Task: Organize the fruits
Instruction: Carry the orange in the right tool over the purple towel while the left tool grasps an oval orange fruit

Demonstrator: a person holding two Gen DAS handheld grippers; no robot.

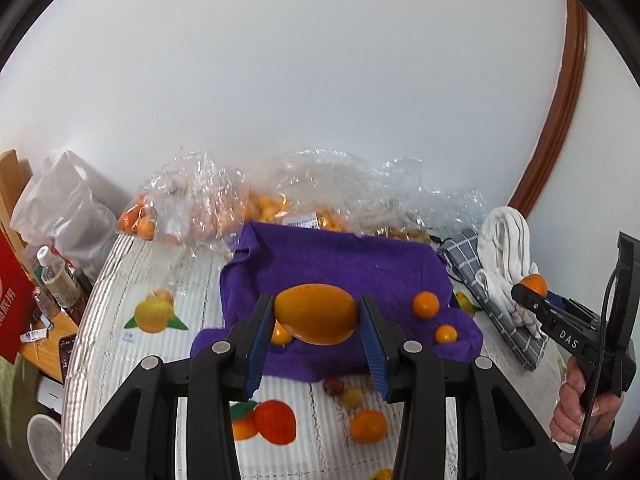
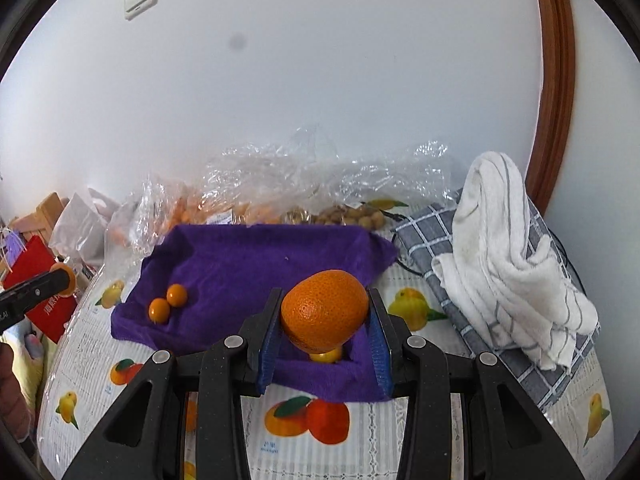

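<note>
My left gripper (image 1: 316, 304) is shut on an oval orange fruit (image 1: 316, 316), held in the air above the near edge of a purple cloth (image 1: 340, 260). Two small oranges (image 1: 426, 304) lie on the cloth to the right, and a third shows behind my left finger. At the far right, my right gripper (image 1: 525, 293) carries a mandarin. In the right wrist view, my right gripper (image 2: 325, 296) is shut on that round mandarin (image 2: 324, 312) above the purple cloth (image 2: 248, 264). A yellow fruit (image 2: 326, 356) lies beneath it. My left gripper (image 2: 60, 280) shows at the left edge.
Clear plastic bags of fruit (image 1: 192, 204) stand behind the cloth against the wall. A white towel (image 2: 512, 264) lies on a grey checked cloth (image 2: 440, 240) at the right. Three small loose fruits (image 1: 368, 426) sit on the fruit-print tablecloth in front. A red box (image 1: 12, 308) and a bottle (image 1: 56, 272) stand left.
</note>
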